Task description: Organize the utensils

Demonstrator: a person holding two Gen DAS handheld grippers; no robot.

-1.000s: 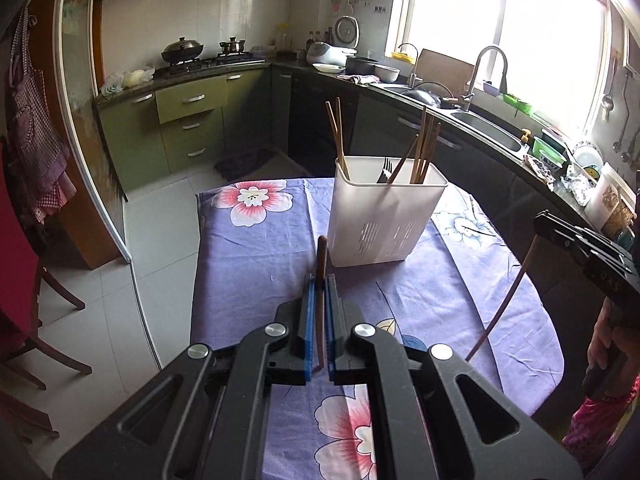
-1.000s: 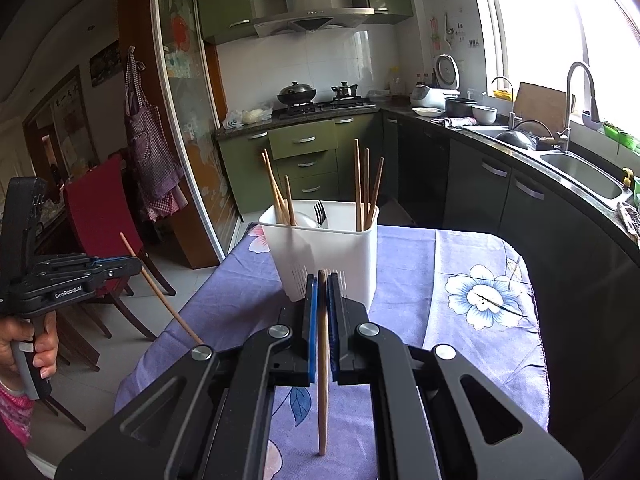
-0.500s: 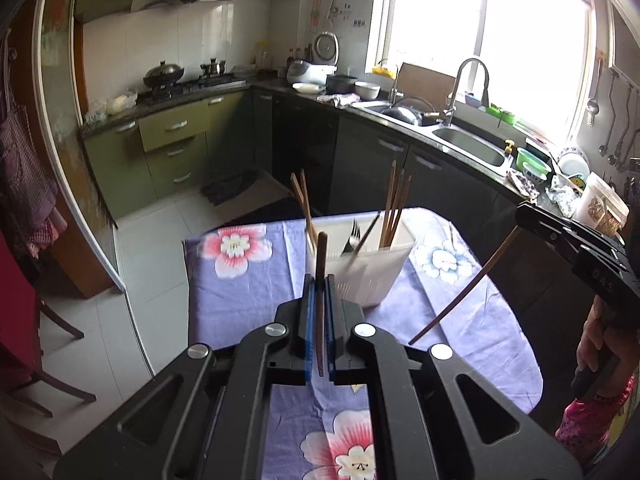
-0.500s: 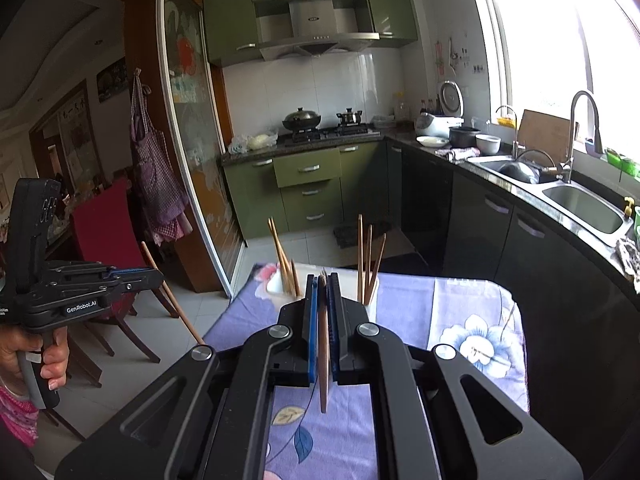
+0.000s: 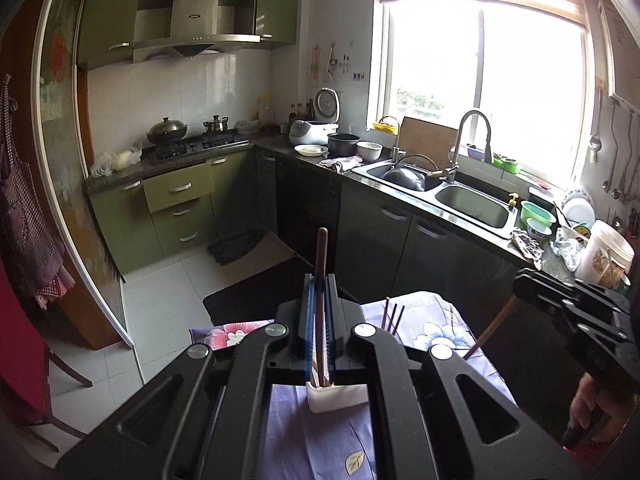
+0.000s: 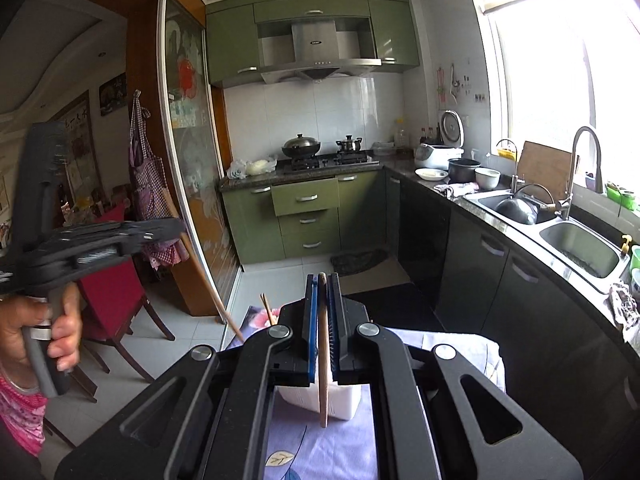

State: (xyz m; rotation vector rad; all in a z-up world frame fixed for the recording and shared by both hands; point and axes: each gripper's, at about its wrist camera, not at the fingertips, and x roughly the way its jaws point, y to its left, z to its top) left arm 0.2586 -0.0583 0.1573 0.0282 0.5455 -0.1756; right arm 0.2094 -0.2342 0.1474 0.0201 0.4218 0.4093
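Observation:
My left gripper [image 5: 318, 280] is shut on a dark brown chopstick [image 5: 321, 252] that stands upright between the blue pads. My right gripper [image 6: 322, 280] is shut on a light wooden chopstick [image 6: 323, 380] that hangs down past the pads. Both are raised high above the white utensil holder [image 5: 336, 398], which shows low behind the jaws in the right wrist view [image 6: 340, 402] too. Several chopsticks [image 5: 392, 316] stand in it. The other gripper shows at the frame edge in each view, the right one [image 5: 576, 316] and the left one [image 6: 100, 240].
The holder stands on a table with a purple flowered cloth [image 5: 436, 328]. A red chair [image 6: 116, 292] is at the left. Dark cabinets and a sink counter [image 5: 472, 204] run along the right. A green cabinet with a stove [image 6: 320, 200] is at the back.
Both grippers have risen well above the table, each keeping its chopstick. The holder has dropped low in both views and is now mostly hidden behind the jaws.

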